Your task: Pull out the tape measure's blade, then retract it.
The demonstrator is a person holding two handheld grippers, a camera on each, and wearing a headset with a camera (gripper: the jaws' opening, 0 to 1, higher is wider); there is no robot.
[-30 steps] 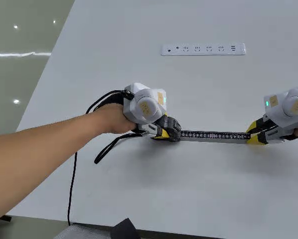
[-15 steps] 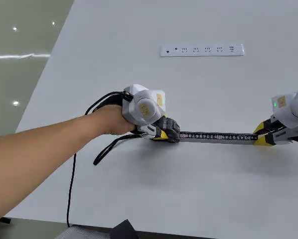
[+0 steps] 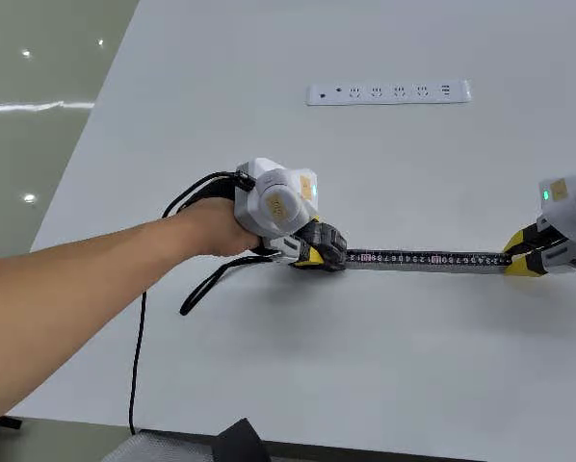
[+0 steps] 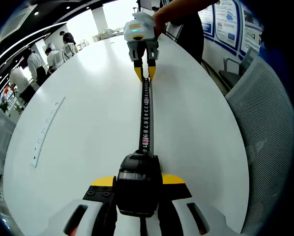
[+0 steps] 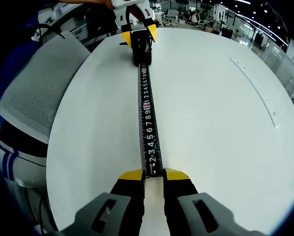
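The left gripper point(image 3: 312, 253) is clamped on the tape measure point(image 3: 328, 245), one jaw on each side of its black case. The case sits on the white table point(image 3: 365, 375), left of the middle in the head view. The right gripper point(image 3: 519, 265) is closed on the free end of the blade point(image 3: 428, 259), pinching it between its yellow-tipped jaws near the right edge of that view.

The blade runs in a straight line from the case to the right gripper, printed side up. In the right gripper view the numbers start just past the jaws and run all the way to the case. It lies low along the table (whether it rests on the surface or hangs just above it, I cannot tell). A power strip point(image 3: 388, 92) lies well apart on the far side of the table. A black cable point(image 3: 139, 337) trails from the left gripper over the near edge.

The first half of the task looks largely done, since a good stretch of blade is out and taut. Whether it is meant to come out further cannot be told. The retraction is all left to do. It probably calls for walking the blade end back toward the case while the left gripper holds the case steady. Letting the blade go outright would risk it whipping back.
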